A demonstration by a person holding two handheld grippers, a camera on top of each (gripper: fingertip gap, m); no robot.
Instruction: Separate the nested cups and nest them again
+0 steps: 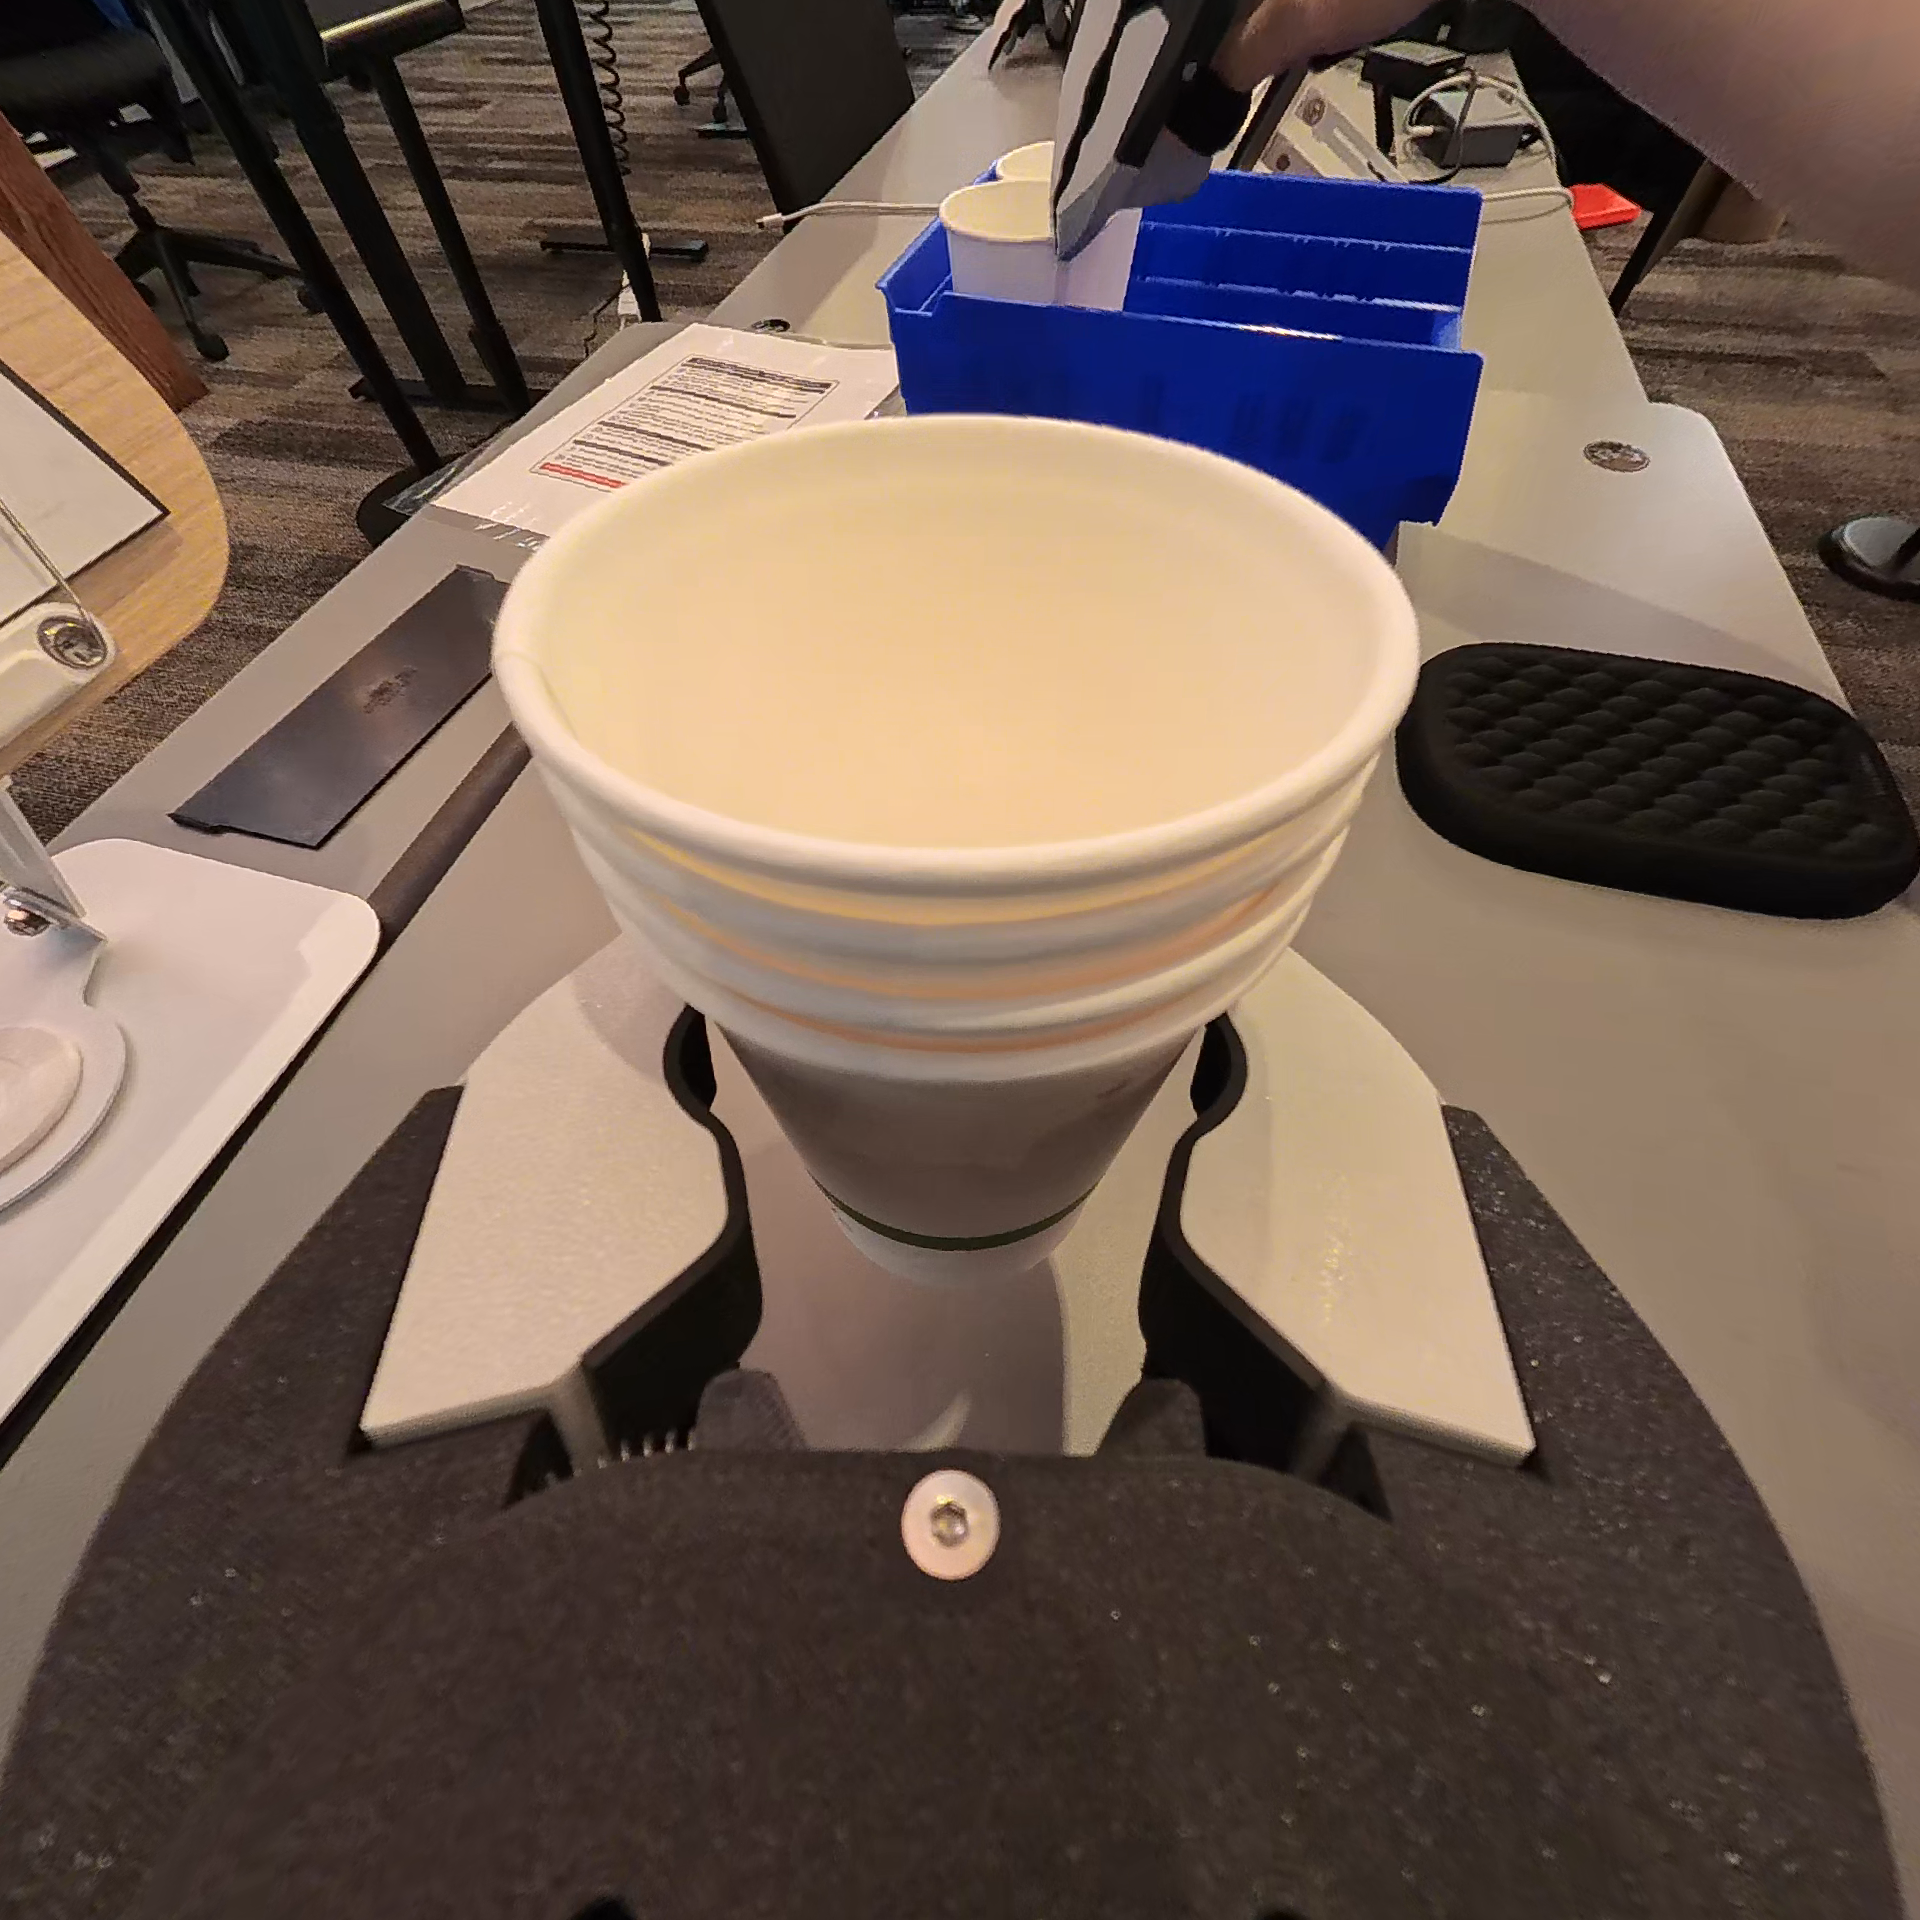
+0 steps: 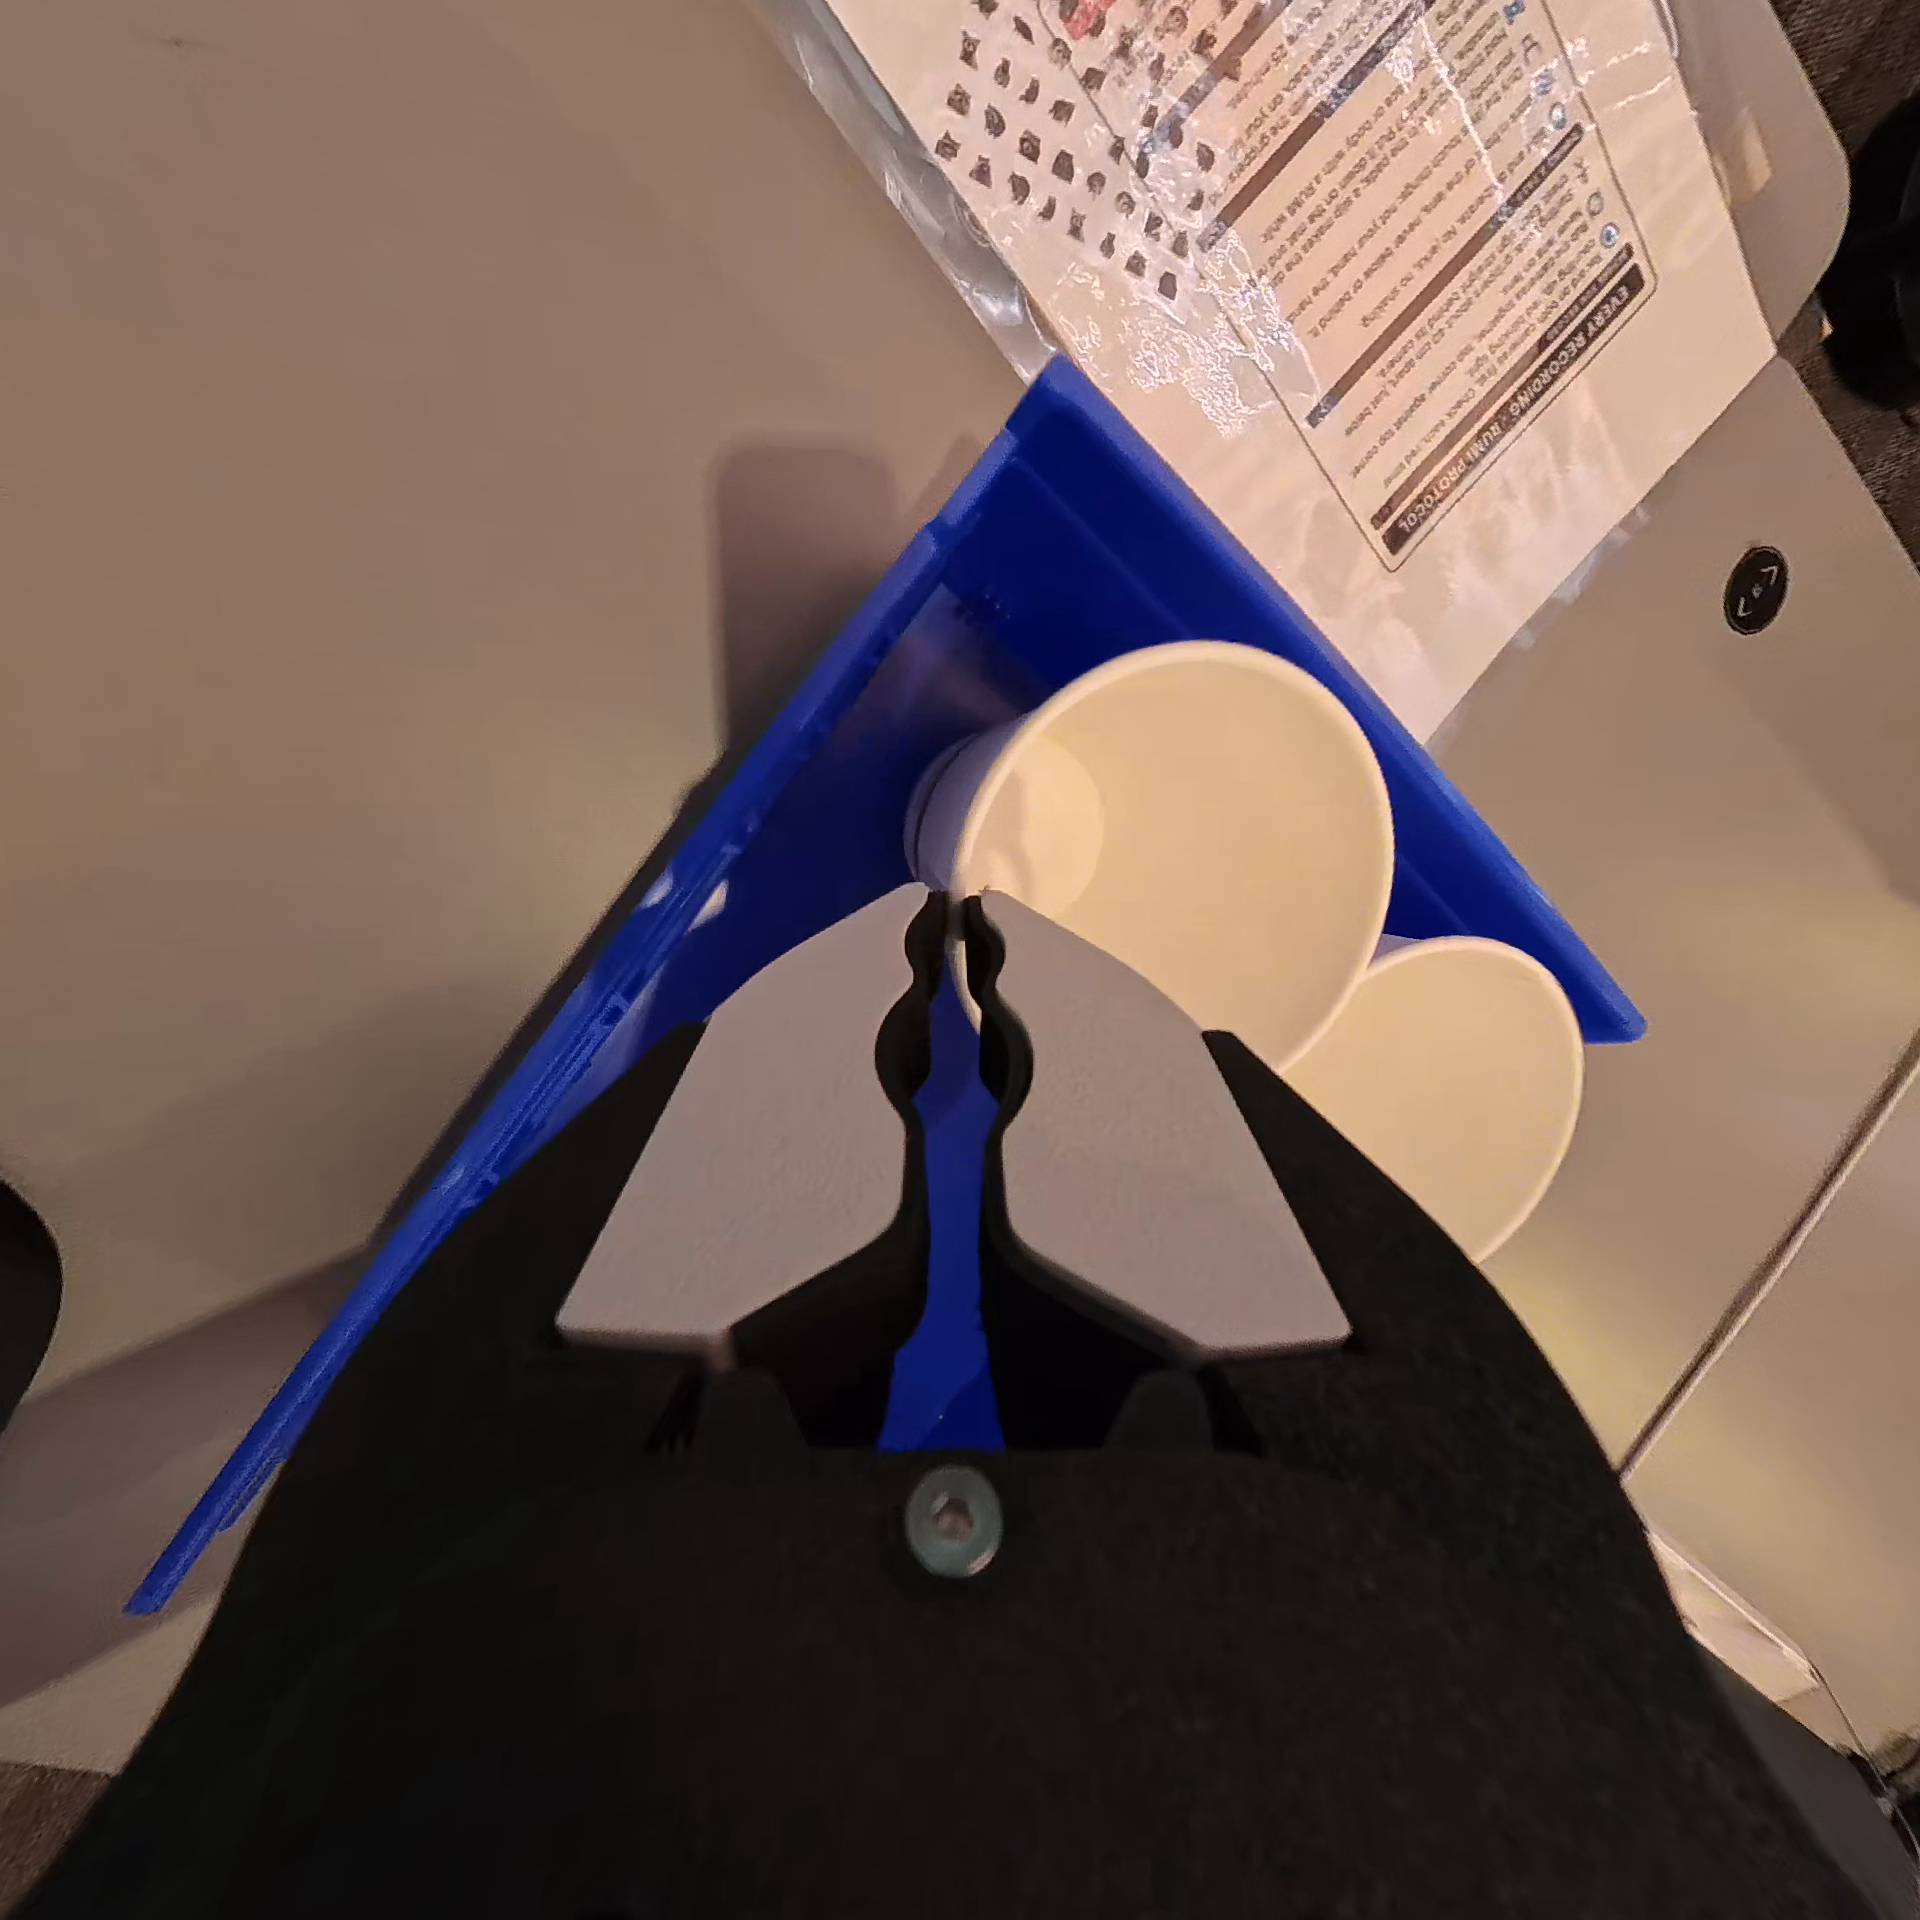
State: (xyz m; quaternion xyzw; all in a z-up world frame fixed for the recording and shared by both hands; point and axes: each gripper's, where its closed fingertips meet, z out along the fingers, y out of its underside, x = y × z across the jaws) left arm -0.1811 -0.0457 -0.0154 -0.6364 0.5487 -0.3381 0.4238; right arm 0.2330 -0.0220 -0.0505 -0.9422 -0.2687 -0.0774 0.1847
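My left gripper (image 1: 956, 1049) is shut around the lower body of a stack of nested white paper cups (image 1: 956, 727), held upright above the grey desk. Its several rims show one under another. A blue bin (image 1: 1195, 353) with dividers stands farther back and holds a single white cup (image 1: 992, 249), with another rim (image 1: 1029, 161) behind it. My right gripper (image 1: 1091, 197) reaches down from above into the bin. In the right wrist view my right gripper (image 2: 958, 906) is shut on the rim of a white cup (image 2: 1174, 821) standing in the blue bin (image 2: 1132, 551). A second cup (image 2: 1444, 1091) stands beside it.
A black textured pad (image 1: 1652, 779) lies on the desk at the right. A laminated printed sheet (image 1: 686, 426) and a flat black strip (image 1: 343, 717) lie at the left, near a white stand base (image 1: 177, 987). Chairs and desk legs stand on carpet beyond the desk edge.
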